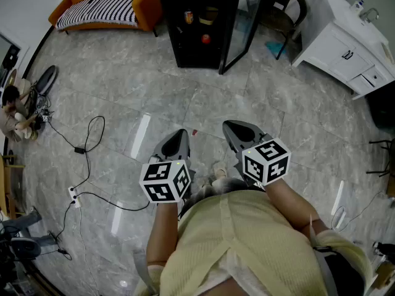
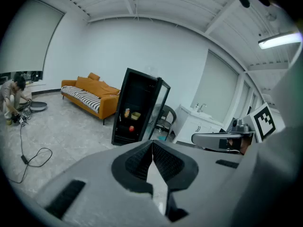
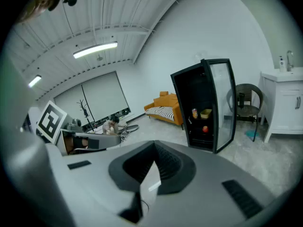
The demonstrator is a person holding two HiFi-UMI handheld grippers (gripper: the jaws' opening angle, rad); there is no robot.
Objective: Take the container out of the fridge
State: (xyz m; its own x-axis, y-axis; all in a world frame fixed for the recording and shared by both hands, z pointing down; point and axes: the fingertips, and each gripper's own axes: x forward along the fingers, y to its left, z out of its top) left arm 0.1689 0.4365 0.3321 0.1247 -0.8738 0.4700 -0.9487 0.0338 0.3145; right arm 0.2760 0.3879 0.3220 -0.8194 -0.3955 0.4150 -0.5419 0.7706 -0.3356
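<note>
Lying far off at twelve o'clock, the container [image 1: 208, 18] is faced by left gripper [image 1: 181, 134] and right gripper [image 1: 231, 127], both closed, empty.

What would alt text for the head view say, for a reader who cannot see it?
Seen from above, a person holds the left gripper and right gripper, both shut and empty, over a grey floor. Ahead stands a black fridge with its glass door open, an orange sofa to its left, a white cabinet to its right.

Glossy stone-look floor [image 1: 123, 91]; clear glass fridge door [image 1: 245, 23]
</note>
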